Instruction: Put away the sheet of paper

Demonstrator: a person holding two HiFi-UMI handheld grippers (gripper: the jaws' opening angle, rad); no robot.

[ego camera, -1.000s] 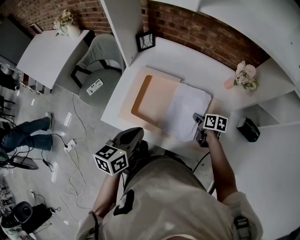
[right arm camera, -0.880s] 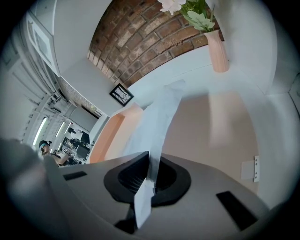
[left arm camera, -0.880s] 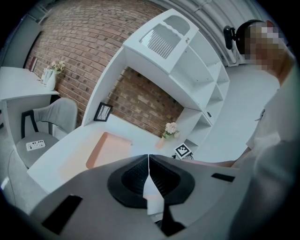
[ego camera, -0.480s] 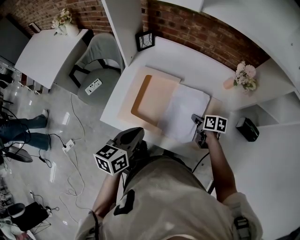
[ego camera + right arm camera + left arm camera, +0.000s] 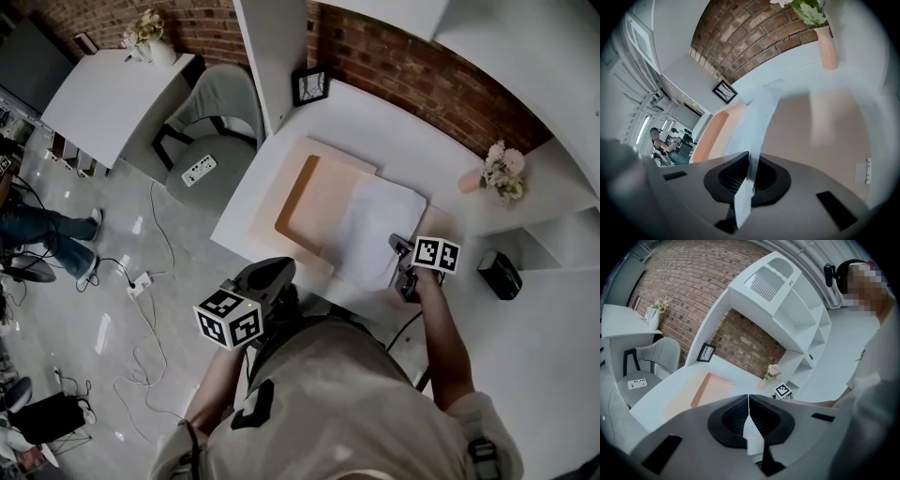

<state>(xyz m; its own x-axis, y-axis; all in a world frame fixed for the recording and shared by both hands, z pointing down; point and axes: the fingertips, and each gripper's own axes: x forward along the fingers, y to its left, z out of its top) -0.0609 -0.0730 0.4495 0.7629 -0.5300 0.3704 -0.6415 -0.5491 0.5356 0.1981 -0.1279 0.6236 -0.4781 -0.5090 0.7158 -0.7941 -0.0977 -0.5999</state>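
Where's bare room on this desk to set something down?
Bare desk runs along the brick wall between the picture frame and the flower vase. The peach mat's left half is free. It is crowded front right, where the right tool grips the sheet.

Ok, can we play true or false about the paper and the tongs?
1. The right tongs pinch the sheet of paper. True.
2. The left tongs hold the paper too. False: they are shut on nothing, held off the desk near the person's body.
3. A vase of flowers stands on the desk. True.
4. The picture frame lies flat under the paper. False: it stands at the back of the desk by the brick wall.
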